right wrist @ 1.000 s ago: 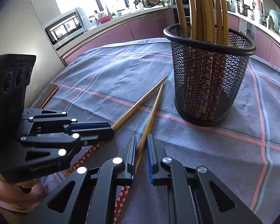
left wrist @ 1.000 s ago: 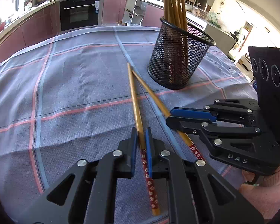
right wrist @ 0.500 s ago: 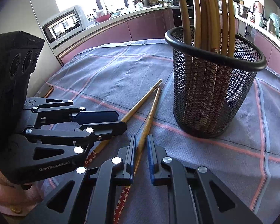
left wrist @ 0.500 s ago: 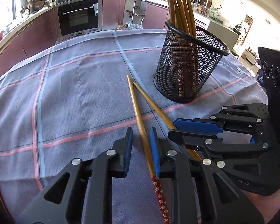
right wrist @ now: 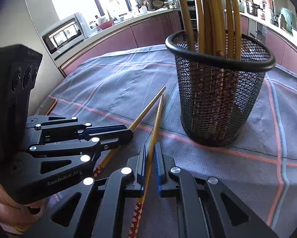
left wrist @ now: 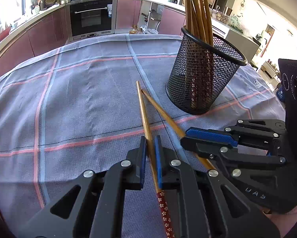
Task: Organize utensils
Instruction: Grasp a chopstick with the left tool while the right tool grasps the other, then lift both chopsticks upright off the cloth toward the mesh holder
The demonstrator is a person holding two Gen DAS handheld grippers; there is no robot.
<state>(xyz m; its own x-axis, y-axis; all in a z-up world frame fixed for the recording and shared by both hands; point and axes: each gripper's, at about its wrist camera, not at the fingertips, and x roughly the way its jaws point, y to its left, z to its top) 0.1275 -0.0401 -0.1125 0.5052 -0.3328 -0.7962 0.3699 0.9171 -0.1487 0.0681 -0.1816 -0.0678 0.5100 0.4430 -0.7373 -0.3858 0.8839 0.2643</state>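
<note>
Two bamboo chopsticks with red flowered ends lie on the checked cloth, their tips almost meeting. My left gripper [left wrist: 150, 140] is closing its blue pads on the left chopstick [left wrist: 143, 109], gripped on the bare bamboo above the red end. Just to its right, my right gripper [left wrist: 185, 136] holds the other chopstick [left wrist: 160, 111]. In the right wrist view, my right gripper [right wrist: 150, 147] is closing, pads pressing its chopstick [right wrist: 157, 119]. My left gripper [right wrist: 128, 132] sits on the neighbouring chopstick [right wrist: 146, 109]. A black mesh holder [left wrist: 200, 83] [right wrist: 217, 103] with several chopsticks stands just beyond.
A grey-blue tablecloth [left wrist: 79, 99] with pink and blue lines covers the table. Kitchen counters and an oven [left wrist: 91, 17] run behind the table's far edge. A toaster oven [right wrist: 63, 33] stands at the left. A hand [right wrist: 1, 204] holds the left gripper's handle.
My left gripper's jaws parted around its chopstick, slid further up the shaft from the red end, and came together on it again. Both grippers edged closer to the holder.
</note>
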